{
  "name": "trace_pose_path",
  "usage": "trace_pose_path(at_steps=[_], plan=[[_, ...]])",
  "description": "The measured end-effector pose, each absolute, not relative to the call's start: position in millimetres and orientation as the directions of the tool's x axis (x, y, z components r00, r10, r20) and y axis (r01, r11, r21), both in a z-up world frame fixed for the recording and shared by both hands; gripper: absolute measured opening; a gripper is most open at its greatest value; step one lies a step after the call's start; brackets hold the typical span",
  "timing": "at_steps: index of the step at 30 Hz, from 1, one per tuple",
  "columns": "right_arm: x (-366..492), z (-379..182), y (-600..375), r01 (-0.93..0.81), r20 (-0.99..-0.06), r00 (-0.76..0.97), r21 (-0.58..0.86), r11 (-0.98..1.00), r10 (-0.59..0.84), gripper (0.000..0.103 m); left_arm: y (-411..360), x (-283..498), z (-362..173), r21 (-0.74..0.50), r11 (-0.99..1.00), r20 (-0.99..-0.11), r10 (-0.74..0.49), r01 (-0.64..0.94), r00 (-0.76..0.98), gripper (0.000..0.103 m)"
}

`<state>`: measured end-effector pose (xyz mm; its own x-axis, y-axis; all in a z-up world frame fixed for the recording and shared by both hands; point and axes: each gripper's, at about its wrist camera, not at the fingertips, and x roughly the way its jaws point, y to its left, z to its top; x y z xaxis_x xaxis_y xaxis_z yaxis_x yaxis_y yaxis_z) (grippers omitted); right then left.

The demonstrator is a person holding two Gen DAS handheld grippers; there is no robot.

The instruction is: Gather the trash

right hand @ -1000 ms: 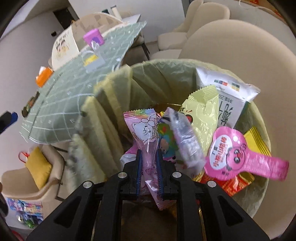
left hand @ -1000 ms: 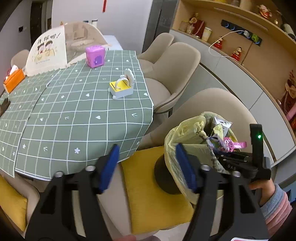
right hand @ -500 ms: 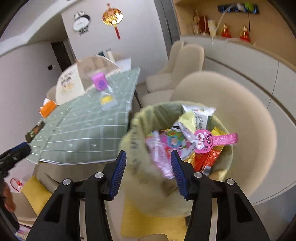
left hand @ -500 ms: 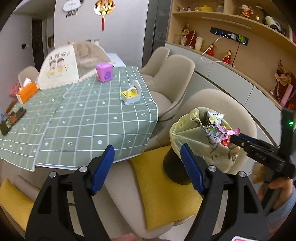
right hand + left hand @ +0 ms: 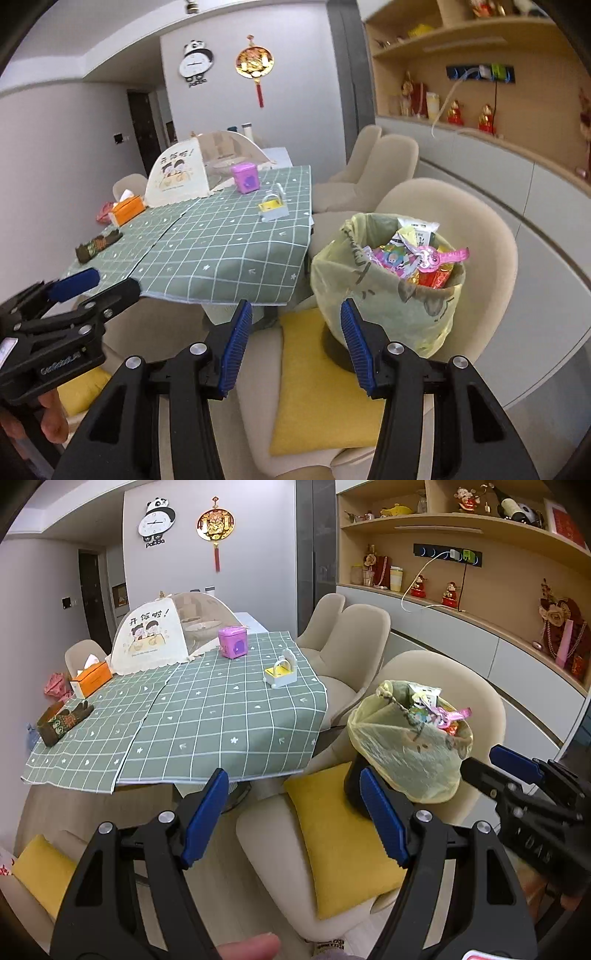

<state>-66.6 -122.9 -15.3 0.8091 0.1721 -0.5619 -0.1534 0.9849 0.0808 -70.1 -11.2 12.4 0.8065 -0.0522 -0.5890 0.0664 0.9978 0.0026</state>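
Both claws empty: left gripper (image 5: 295,816) jaws wide apart, right gripper (image 5: 293,343) jaws apart too. Trash bin (image 5: 388,291) with yellow liner sits on cushioned chair (image 5: 317,398) beside table (image 5: 221,254), stuffed with wrappers (image 5: 413,258).

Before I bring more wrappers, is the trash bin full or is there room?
Nearly full: wrappers are heaped to the rim of the bin, and a pink one pokes over the edge.
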Motion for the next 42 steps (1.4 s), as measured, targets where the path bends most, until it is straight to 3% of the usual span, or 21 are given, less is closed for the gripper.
trace_pose_path(at_steps=[12, 42], plan=[[-99, -16, -108, -0.156, -0.542, 0.823, 0.072, 0.985, 0.17, 0.047, 2, -115, 15, -0.007, 1.0, -0.548, -0.025, 0.025, 0.836, 0.07], [-108, -6, -101, -0.155, -0.525, 0.835, 0.061, 0.986, 0.164, 0.047, 8, -124, 16, -0.014, 0.999, -0.547, -0.041, 0.04, 0.836, 0.07]])
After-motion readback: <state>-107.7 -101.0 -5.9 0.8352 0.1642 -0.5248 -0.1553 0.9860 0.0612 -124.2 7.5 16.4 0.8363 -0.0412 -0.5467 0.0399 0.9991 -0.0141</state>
